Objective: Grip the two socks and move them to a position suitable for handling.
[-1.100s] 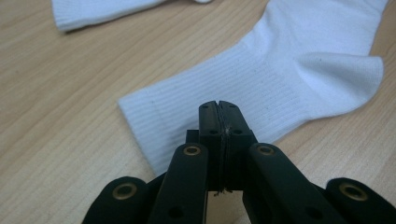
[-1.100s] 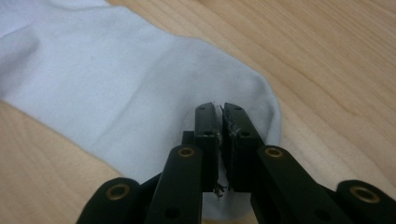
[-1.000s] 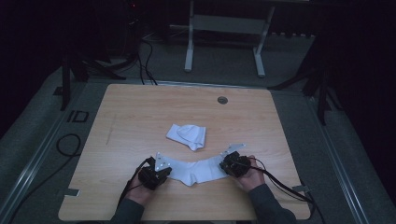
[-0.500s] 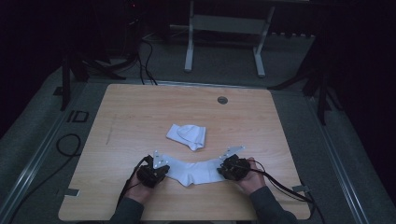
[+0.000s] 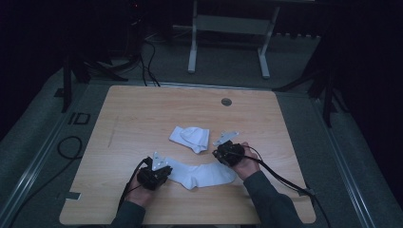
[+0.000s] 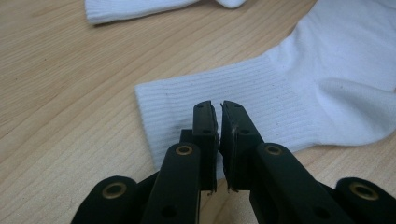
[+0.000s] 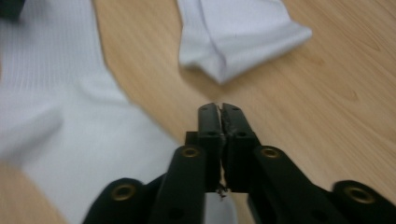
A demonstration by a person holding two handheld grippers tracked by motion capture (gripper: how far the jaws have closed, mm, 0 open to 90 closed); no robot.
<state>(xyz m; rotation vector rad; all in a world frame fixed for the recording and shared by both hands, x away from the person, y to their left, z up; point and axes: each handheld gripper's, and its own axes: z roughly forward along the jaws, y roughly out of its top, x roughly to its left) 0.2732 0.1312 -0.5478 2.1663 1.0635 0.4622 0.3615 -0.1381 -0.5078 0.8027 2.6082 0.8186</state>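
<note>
Sock (image 5: 202,173): lies flat on the near part of the table (image 5: 142,114), between the two grippers; cuff toward the left gripper, toe toward the right one. It is spread out at full length, which by judgement suits smoothing or folding.

Cuff (image 6: 187,100): ribbed end, flat on the wood. The left gripper sits over its near edge, by judgement to pin that end so the sock does not slide.

Left gripper (image 6: 218,109): jaws nearly closed, a thin slit between the tips. They rest over the cuff; whether any cloth is pinched, the pictures do not settle.

Right gripper (image 7: 220,111): jaws closed tight, nothing between them. It hangs off the sock, above bare wood beyond the toe end (image 7: 93,154), pointing toward the second sock.

Second sock (image 5: 191,137): folded over, farther up the table, apart from the first. By judgement it is the mate, set aside within reach.

Change, right gripper: a second ago it sat at the toe end of the sock; now it is farther up the table and clear of the cloth. Its jaws have just been closing, with no cloth between them.

Change, left gripper: same place as before; its jaws have just been opening slightly.

Change, socks: both lie as they did.
</note>
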